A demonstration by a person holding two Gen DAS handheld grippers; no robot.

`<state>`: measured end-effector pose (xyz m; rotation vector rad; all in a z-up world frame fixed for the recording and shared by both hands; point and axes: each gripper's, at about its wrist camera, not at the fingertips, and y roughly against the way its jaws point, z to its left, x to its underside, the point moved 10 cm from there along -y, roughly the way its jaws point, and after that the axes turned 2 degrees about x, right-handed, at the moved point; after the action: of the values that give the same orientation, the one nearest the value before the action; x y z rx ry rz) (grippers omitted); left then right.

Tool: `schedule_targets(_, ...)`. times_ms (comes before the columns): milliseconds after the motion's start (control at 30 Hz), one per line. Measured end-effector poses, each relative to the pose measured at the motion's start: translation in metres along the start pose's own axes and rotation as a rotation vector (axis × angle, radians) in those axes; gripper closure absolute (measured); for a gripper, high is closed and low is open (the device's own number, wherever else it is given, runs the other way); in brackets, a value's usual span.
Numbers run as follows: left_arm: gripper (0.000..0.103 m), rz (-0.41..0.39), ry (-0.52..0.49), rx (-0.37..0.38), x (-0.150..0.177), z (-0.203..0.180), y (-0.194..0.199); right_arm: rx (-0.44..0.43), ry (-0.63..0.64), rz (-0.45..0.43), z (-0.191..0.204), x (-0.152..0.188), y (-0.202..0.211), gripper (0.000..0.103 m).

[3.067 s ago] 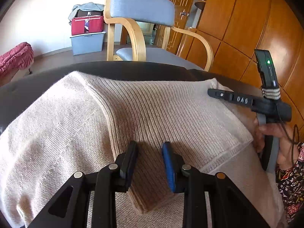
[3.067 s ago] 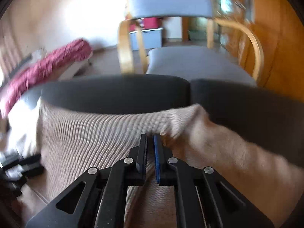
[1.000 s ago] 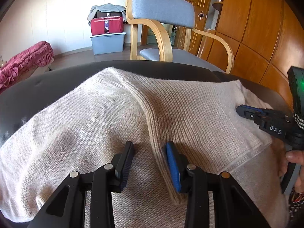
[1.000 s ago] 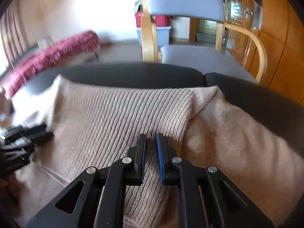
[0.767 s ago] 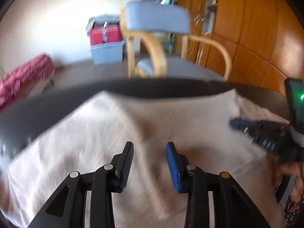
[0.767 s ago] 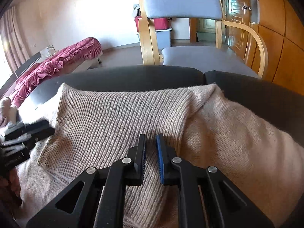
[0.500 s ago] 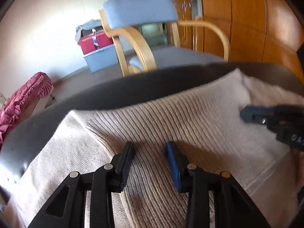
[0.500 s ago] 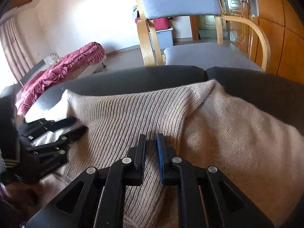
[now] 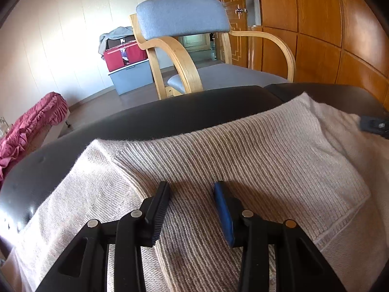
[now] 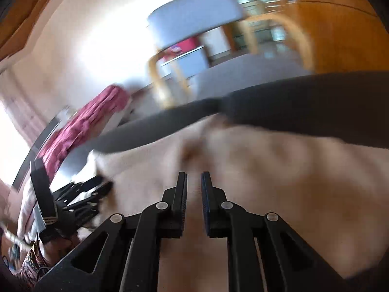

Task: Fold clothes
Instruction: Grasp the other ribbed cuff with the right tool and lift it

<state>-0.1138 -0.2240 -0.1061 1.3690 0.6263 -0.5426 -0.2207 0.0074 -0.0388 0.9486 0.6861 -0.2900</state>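
Wooden wall panels (image 9: 316, 39) and a pale wall framed the room, with a grey-cushioned armchair (image 9: 182, 17) on bent wooden arms standing behind a dark padded surface (image 9: 170, 114). Farther back, a red bag (image 9: 121, 57) sat on a grey storage bin (image 9: 131, 79), and a crimson ruffled cover (image 9: 31, 119) lay at the left.

Across the dark surface lay the beige knitted sweater (image 9: 243, 155), its ribbed part folded over the plainer knit and reaching the surface's far edge.

The left gripper (image 9: 192, 194) pointed down at the ribbed fabric, its jaws set moderately apart and widening slightly; ribbed knit lay below the gap, and the black and blue pads were clear of any fold. At the right edge of that view, the tip of the right gripper (image 9: 373, 124) rested over the sweater's far side.

The right wrist view was heavily blurred. There the right gripper (image 10: 194, 189) had its jaws narrow and opening, over the sweater (image 10: 279, 170); probably nothing was pinched between them, though the blur made that hard to judge. The left gripper (image 10: 97, 189) appeared at the lower left of that view, beside a floral sleeve (image 10: 29, 265).
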Motion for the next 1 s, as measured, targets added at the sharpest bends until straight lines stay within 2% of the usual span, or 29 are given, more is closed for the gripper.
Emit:
schedule_targets(33, 0.064, 0.000, 0.003, 0.004, 0.000, 0.000, -0.001, 0.031, -0.034, -0.009, -0.025, -0.001, 0.015, 0.067)
schedule_targets(67, 0.064, 0.000, 0.005, 0.005, -0.001, 0.000, -0.001, 0.060, -0.068, -0.014, -0.048, -0.001, 0.029, 0.059)
schedule_targets(100, 0.064, 0.000, 0.005, 0.005, -0.001, 0.001, -0.001, 0.094, -0.104, -0.016, -0.075, 0.001, 0.042, 0.045)
schedule_targets(167, 0.064, 0.000, 0.005, 0.005, -0.001, 0.001, -0.001, 0.173, -0.170, -0.018, -0.128, 0.005, 0.069, 0.043)
schedule_targets(267, 0.064, -0.001, 0.007, 0.006, 0.000, 0.001, -0.001, 0.370, -0.278, -0.038, -0.207, 0.019, 0.117, 0.043)
schedule_targets(433, 0.064, 0.000, 0.009, 0.010, -0.001, 0.001, -0.001, 0.585, -0.519, -0.083, -0.304, 0.053, 0.190, 0.043)
schedule_targets(533, 0.064, 0.000, 0.010, 0.010, 0.000, 0.000, -0.001, 0.582, -0.649, -0.140, -0.336, 0.065, 0.213, 0.049)
schedule_targets(767, 0.063, 0.000, 0.011, 0.012, 0.000, 0.001, 0.000, 0.557, -0.812, -0.265, -0.370, 0.063, 0.232, 0.050)
schedule_targets(867, 0.063, 0.001, 0.012, 0.014, 0.001, 0.001, 0.001, 0.538, -0.865, -0.316, -0.381, 0.059, 0.233, 0.054)
schedule_targets(1000, 0.063, 0.001, 0.013, 0.015, 0.001, 0.001, 0.000, 0.507, -0.932, -0.366, -0.398, 0.058, 0.235, 0.067)
